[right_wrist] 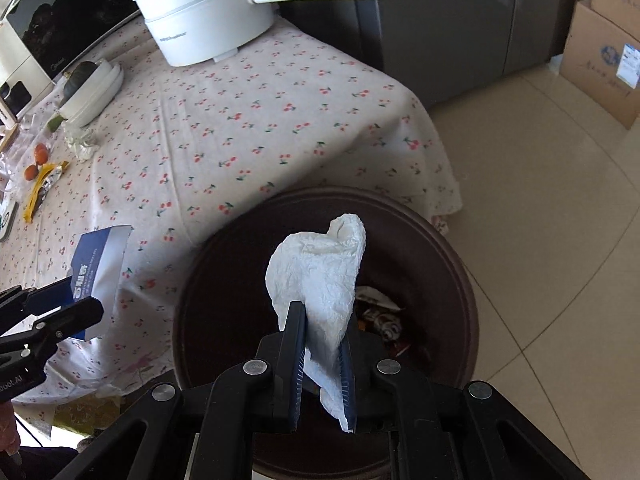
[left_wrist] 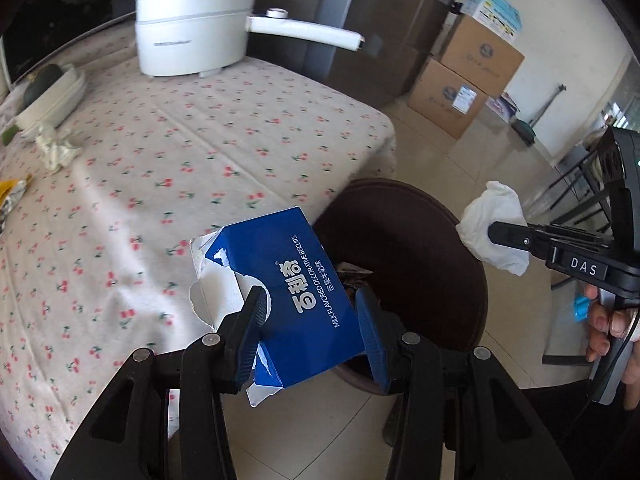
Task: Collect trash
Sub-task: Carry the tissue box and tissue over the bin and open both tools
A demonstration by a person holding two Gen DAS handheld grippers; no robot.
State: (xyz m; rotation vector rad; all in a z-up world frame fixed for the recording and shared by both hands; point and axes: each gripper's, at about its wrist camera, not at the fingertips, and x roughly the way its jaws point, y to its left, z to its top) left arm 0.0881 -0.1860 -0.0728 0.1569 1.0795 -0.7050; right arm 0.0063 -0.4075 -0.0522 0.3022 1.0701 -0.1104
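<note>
Left wrist view, left to right: a crumpled foil wrapper (left_wrist: 10, 200) lies at the left edge on the cherry-print cloth of the table (left_wrist: 180, 152); above it sits a stack of white oval dishes (left_wrist: 52, 100), and at upper centre a smooth white electric pot (left_wrist: 192, 36) with a long straight handle. At lower centre the left gripper (left_wrist: 310, 312) pinches a torn blue cardboard biscuit box (left_wrist: 288, 280) between its ribbed blue pads, the box held over the table edge beside the round dark-brown trash bin (left_wrist: 420, 240). At right the right gripper (left_wrist: 496, 236) clamps a crumpled white tissue (left_wrist: 492, 224) above the bin's right rim. Right wrist view, left to right: the left gripper (right_wrist: 86, 304) with the biscuit box (right_wrist: 100, 268) enters at lower left; at centre the right gripper (right_wrist: 322, 360) is pressed onto the soft, wrinkled tissue (right_wrist: 320, 272), which stands up over the bin (right_wrist: 224, 280), where printed wrappers (right_wrist: 380, 312) lie inside. Glossy beige floor tiles (right_wrist: 540, 200) fill the right side.
</note>
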